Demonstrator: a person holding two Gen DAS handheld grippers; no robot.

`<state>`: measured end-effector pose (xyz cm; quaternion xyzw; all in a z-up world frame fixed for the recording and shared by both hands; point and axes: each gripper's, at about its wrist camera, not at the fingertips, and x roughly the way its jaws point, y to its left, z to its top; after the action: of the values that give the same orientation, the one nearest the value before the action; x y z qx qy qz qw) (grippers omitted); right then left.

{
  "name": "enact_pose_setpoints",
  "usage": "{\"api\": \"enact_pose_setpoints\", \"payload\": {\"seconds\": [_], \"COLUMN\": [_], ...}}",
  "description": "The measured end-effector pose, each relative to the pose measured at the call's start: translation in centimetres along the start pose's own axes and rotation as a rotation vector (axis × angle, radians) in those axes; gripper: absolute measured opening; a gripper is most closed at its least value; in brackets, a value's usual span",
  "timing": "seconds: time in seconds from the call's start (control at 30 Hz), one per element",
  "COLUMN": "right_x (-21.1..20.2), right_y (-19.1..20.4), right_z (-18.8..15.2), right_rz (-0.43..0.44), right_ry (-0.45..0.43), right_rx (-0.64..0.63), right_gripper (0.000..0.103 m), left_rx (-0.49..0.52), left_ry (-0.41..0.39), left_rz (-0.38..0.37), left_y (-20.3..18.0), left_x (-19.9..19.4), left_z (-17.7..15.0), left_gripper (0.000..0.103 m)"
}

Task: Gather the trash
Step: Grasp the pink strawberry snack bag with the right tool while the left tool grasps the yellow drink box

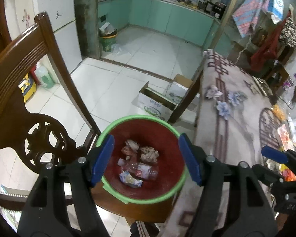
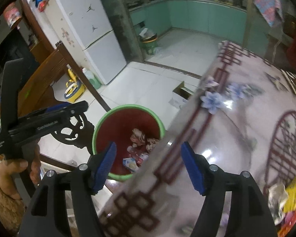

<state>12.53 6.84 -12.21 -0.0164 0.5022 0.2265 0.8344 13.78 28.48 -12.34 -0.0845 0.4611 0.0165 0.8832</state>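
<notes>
The left hand-held gripper is hanging directly over the red bin with the green rim, which is standing on the wooden chair just beside the surface; its blue pads are standing well apart with nothing between them. Inside the bin, crumpled paper, a plastic bottle and a small wrapper are lying at the bottom. The step in hand appears to be the drop into the bin, now finished. To the right, the right hand-held gripper is hovering over the near edge of the surface, jaws likewise apart and empty. Remaining wrappers are lying at the far right of the surface; the next move likely calls for a reach there.
</notes>
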Motion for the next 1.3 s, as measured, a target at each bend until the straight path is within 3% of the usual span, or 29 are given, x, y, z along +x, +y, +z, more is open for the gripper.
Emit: {"api": "enact_pose_setpoints", "payload": {"seconds": [0.37,0.53,0.7,0.77,0.83,1.0,1.1,1.3], "right_x": [-6.5,-10.0,-14.5,-16.1,-17.0,-15.0,-12.2,-8.1], "right_y": [-6.1,-10.0,-17.6,-21.4,-25.9,-34.4,-38.4,-43.2], "right_z": [-5.8,-8.5,-10.5,-10.8,-10.5,-9.3,-9.0,-9.3], "right_rz": [-0.060,-0.117,-0.254,-0.320,-0.395,-0.460,-0.439,-0.392], "right_ry": [-0.035,-0.051,-0.078,-0.083,-0.068,0.023,0.103,0.206], "right_rx": [0.101,0.113,0.159,0.174,0.188,0.195,0.225,0.233], "right_gripper": [0.068,0.069,0.069,0.069,0.074,0.080,0.080,0.075], "left_rx": [0.109,0.154,0.228,0.257,0.291,0.385,0.467,0.645], "left_ry": [-0.042,-0.037,-0.068,-0.082,-0.111,-0.159,-0.092,-0.019], "left_rz": [-0.059,-0.116,-0.170,-0.182,-0.193,-0.215,-0.255,-0.245], "left_y": [-8.2,-13.7,-20.1,-22.2,-24.9,-30.6,-34.0,-40.0], "left_x": [-4.0,-4.4,-5.2,-5.6,-6.1,-6.8,-6.3,-4.1], "left_z": [-3.7,-5.5,-7.6,-8.2,-9.0,-10.0,-9.9,-9.9], "left_gripper": [0.071,0.072,0.073,0.083,0.084,0.091,0.091,0.091]}}
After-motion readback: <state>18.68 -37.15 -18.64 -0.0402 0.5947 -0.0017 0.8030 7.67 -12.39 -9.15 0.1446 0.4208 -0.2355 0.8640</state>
